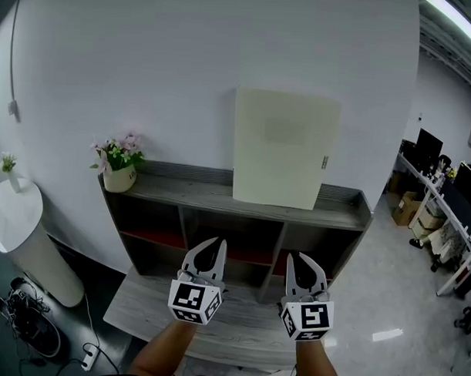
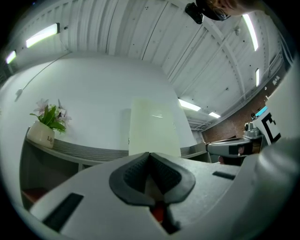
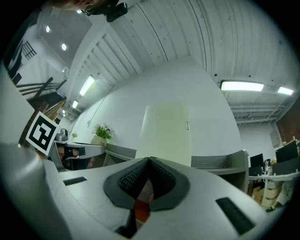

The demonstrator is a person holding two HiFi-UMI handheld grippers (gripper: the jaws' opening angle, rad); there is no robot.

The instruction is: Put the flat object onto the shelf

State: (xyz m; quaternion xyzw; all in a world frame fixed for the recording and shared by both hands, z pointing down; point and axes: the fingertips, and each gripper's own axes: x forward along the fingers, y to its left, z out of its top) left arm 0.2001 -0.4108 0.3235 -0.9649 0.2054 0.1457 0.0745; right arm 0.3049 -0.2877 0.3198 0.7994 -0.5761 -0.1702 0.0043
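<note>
My left tool (image 1: 209, 250) and right tool (image 1: 302, 263) are both pressed together, empty. The flat cream panel (image 1: 285, 149) stands upright on the shelf (image 1: 181, 191) top, against the wall (image 1: 147, 80).

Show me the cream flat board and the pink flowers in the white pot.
Cream flat board (image 1: 285, 146): head view, middle of its face.
Pink potted flowers (image 1: 119, 151): head view, middle of the bunch.

Left gripper (image 1: 216, 244) and right gripper (image 1: 298, 259) are held side by side at about the same level, jaws pointing forward and marker cubes toward the person. Both jaw pairs are closed, pads (image 2: 133, 176) meeting with nothing between them. Bare forearms (image 1: 165, 349) reach in from below. The hands appear to be hidden under the cubes.
</note>
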